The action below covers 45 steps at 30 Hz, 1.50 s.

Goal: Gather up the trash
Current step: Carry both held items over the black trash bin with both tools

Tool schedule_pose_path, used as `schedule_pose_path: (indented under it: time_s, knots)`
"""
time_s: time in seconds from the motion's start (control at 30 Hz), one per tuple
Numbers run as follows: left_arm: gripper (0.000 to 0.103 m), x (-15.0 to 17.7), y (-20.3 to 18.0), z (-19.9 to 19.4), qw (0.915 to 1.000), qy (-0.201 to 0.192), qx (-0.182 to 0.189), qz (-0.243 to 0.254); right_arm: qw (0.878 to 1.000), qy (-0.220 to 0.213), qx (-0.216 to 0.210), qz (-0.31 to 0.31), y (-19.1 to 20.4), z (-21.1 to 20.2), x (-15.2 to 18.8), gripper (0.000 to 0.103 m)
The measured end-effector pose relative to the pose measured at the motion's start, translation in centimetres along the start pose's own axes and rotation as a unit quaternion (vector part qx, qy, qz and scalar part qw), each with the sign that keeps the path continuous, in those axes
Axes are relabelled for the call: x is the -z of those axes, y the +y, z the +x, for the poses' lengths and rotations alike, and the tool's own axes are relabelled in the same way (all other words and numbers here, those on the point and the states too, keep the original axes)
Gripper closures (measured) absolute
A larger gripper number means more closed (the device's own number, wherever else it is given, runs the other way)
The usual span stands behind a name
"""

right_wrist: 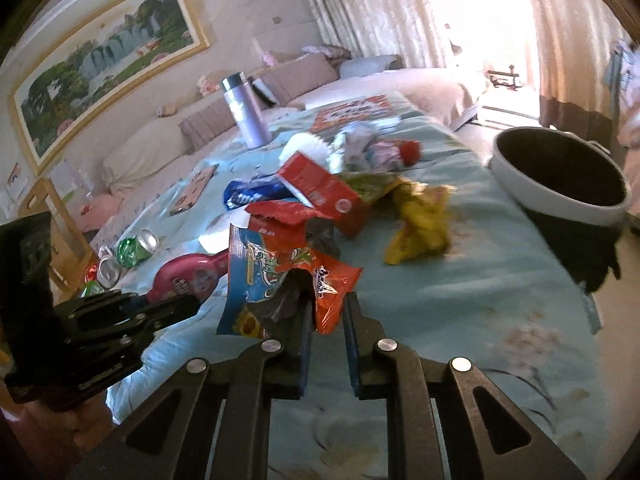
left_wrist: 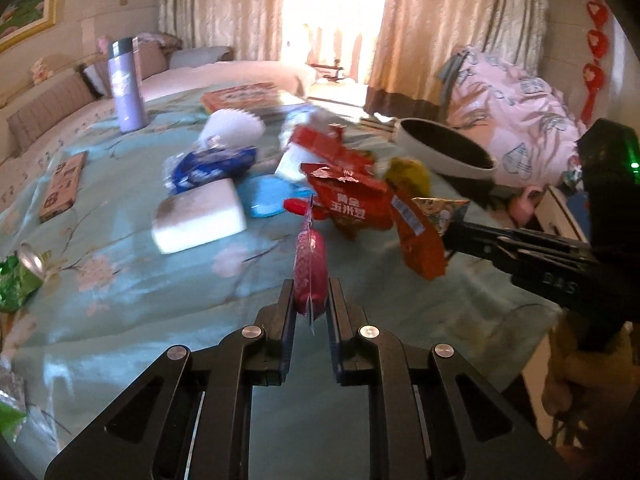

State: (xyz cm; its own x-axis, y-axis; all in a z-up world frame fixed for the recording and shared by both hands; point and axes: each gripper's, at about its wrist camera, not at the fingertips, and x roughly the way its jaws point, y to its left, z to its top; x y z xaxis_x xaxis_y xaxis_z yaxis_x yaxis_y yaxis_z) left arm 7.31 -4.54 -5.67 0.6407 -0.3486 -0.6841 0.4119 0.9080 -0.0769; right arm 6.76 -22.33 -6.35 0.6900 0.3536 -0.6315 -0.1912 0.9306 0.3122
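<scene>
My left gripper (left_wrist: 311,300) is clamped on a pink packet (left_wrist: 309,276), edge-on between my pads, so its print cannot be read there. From the right wrist the same packet (right_wrist: 188,278) shows its flat pink face, with my left gripper (right_wrist: 182,305) partly hiding its lower end. My right gripper (right_wrist: 327,312) is clenched on an orange wrapper (right_wrist: 280,280); its blue side and crumpled dark inside hang to the left of my fingers. From the left wrist that wrapper (left_wrist: 420,236) hangs from my right gripper (left_wrist: 456,236), and blur smears its lettering.

Both packets are held above the table (left_wrist: 120,320), which wears a pale teal flowered cloth under a glassy top. Behind them lies the trash pile: a red bag (left_wrist: 352,204), a blue wrapper (left_wrist: 212,168), a yellow wrapper (right_wrist: 420,220), a red carton (right_wrist: 320,192), white paper cups (left_wrist: 232,128) and a blue lid (left_wrist: 268,196), overlapping so that I cannot tell where some pieces end. A white block (left_wrist: 200,216) sits just beside the pile, blurred. A green can (right_wrist: 136,248) lies on its side near the table's left edge, cut off in the left view. A lilac flask (left_wrist: 126,84) stands upright well behind. The white bin (right_wrist: 560,172) with a dark liner stands at the table's right; its lower part is out of sight.
</scene>
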Motion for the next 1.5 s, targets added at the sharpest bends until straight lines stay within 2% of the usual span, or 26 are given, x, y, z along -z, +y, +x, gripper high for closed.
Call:
schedule_pose_path:
  time_s: [0.13, 0.43, 0.7, 1.1, 1.5]
  knots:
    - [0.09, -0.9, -1.7, 0.1, 0.9998, -0.009, 0.018, 0.004, 1.0, -0.009, 0.009, 0.023, -2.0, -1.2, 0.0, 0.088]
    - [0.09, -4.0, -3.8, 0.8, 0.9992, -0.032, 0.025, 0.001, 0.997, -0.041, 0.03, 0.062, -6.2, -3.6, -0.8, 0.088]
    - [0.09, -7.6, -7.4, 3.2, 0.9979, -0.039, 0.044, 0.028, 0.994, -0.06, 0.053, 0.079, -10.6, -4.4, -2.7, 0.088]
    - [0.09, -12.1, -13.0, 10.4, 0.9958, -0.003, 0.072, 0.057, 0.988, -0.051, 0.101, 0.105, -18.7, -3.6, -6.8, 0.088]
    - [0.09, -16.1, -16.6, 16.4, 0.9938, 0.034, 0.09, 0.056, 0.987, -0.01, 0.123, 0.105, -23.3, -0.8, -9.6, 0.087]
